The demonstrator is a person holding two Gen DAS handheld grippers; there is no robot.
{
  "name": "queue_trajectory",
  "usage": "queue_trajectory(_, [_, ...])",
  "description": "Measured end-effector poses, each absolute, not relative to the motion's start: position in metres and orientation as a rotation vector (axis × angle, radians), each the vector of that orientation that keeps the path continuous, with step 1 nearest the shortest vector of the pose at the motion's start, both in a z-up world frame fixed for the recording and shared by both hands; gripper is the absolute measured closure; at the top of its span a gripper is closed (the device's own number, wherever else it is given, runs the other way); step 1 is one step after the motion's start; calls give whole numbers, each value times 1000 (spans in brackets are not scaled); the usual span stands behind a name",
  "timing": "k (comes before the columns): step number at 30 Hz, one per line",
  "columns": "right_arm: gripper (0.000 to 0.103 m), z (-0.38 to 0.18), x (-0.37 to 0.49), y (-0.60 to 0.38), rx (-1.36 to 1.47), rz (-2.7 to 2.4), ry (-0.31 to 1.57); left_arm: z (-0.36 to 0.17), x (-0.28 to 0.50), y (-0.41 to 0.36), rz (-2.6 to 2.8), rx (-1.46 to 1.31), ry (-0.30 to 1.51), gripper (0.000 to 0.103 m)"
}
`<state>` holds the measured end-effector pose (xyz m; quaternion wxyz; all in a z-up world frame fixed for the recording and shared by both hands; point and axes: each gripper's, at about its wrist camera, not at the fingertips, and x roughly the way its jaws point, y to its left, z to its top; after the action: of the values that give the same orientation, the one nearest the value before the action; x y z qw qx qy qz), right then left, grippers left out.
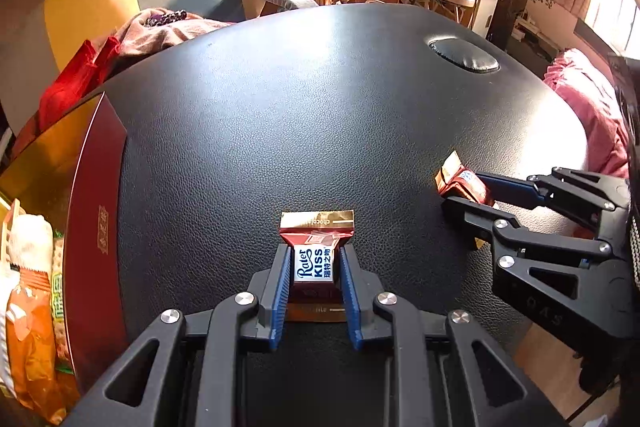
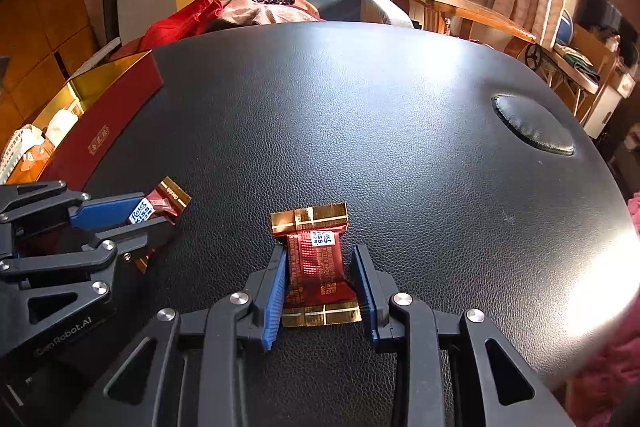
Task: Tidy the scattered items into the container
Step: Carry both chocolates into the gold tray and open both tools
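1. Your left gripper (image 1: 314,269) is squeezing a label-up chocolate (image 1: 316,255) by its sides, both pads touching the body; the chocolate is lying on the black surface (image 1: 320,87) between your fingers.
2. Your right gripper (image 2: 320,267) is straddling a seam-up chocolate (image 2: 314,263): left pad touching, right pad just off, not clamped.
3. Both are looking light, crinkly and slippery. Grip the firm middle block, not the gold end flaps.
4. The red box (image 1: 96,207) is sitting to your left gripper's left, with snack packets inside.

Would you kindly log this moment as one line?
left gripper: shut on label-up chocolate | right gripper: around seam-up chocolate, gap on one side | red box: at left
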<state>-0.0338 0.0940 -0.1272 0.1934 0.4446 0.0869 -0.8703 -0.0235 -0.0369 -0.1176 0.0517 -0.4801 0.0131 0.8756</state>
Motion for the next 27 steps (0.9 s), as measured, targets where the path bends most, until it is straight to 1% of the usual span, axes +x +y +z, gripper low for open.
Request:
queue_trajectory(10, [72,-123,-22,107,1252,-2452,147,-104,-9,-60,2662,-1395,-181,80])
queue_trajectory(18, [72,-112,-15,106,1216,-2432,80,-95,1,-67,2705,-1383,-186,80])
queue_trajectory(27, [72,-97,-11,88,1165,-2412,122,-73,14,-78,2784,-1314,-160,80])
